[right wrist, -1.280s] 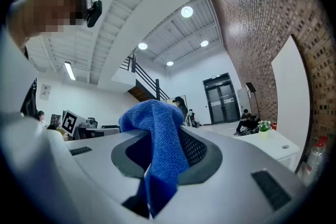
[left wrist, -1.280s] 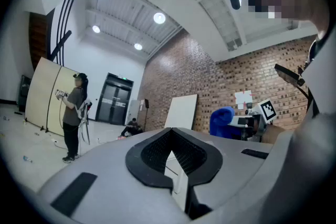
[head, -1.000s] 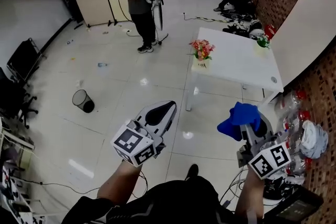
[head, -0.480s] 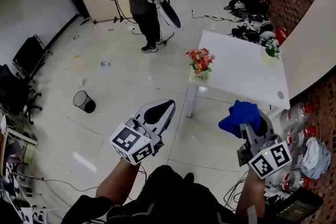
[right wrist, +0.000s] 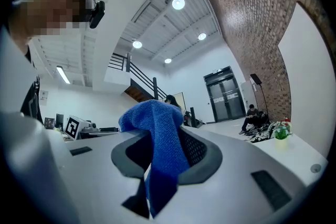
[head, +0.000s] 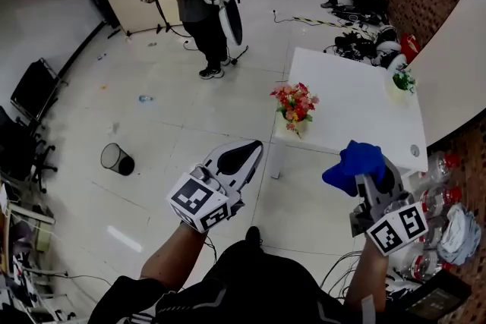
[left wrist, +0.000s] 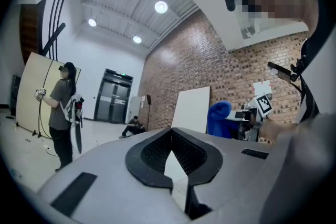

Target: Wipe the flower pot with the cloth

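Approach | flower pot [head: 295,124] on desk [head: 357,106] was brought nearer than a second earlier, well ahead, unreached | left tool [head: 244,155] was closed, empty | right tool [head: 368,180] was clamped on cloth [head: 355,165] | wiping judged unstarted

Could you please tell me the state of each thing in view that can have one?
Left gripper: shut, empty.
Right gripper: shut on blue terry cloth.
Cloth: bunched above the jaws.
Small pot of red flowers: upright at the white table corner.
Black waste bin: upright on the floor.
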A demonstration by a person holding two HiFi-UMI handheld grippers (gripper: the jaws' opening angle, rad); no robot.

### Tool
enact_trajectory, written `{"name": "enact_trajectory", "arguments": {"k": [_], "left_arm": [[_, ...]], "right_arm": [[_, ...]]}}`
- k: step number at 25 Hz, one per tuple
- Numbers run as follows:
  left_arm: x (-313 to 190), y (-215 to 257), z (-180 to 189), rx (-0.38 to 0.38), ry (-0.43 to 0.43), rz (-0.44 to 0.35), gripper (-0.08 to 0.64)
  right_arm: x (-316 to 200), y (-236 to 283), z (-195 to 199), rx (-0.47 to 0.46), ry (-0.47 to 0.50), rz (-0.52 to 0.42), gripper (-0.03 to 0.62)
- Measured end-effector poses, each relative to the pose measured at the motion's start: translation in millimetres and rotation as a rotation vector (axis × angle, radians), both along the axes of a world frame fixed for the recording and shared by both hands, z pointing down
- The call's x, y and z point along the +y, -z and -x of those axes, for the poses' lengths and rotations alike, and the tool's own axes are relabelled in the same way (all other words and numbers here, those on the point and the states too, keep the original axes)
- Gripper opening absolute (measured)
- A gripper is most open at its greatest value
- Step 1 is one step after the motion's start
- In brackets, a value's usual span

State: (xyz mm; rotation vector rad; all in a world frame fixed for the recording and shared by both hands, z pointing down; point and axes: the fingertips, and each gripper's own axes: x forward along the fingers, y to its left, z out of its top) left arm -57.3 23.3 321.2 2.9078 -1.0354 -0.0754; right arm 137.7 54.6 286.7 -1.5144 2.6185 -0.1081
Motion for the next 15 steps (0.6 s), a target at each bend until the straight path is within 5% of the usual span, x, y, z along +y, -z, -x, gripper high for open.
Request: {"name": "enact_trajectory", "arguments": {"k": [7,15], "left_arm": [[-77.1,-8.3,3.4,0.007,-0.044,0.035,0.005],[-147.9,-28.9,-19.9,-0.008,-0.064,0.033,0.006]], "right_arm": [[-72.0,-1.1,6.9,-0.011,-0.051,0.010,0.098],[-147.0,-6.4,-9.7,-0.013,0.000,0.027,0.098]]}}
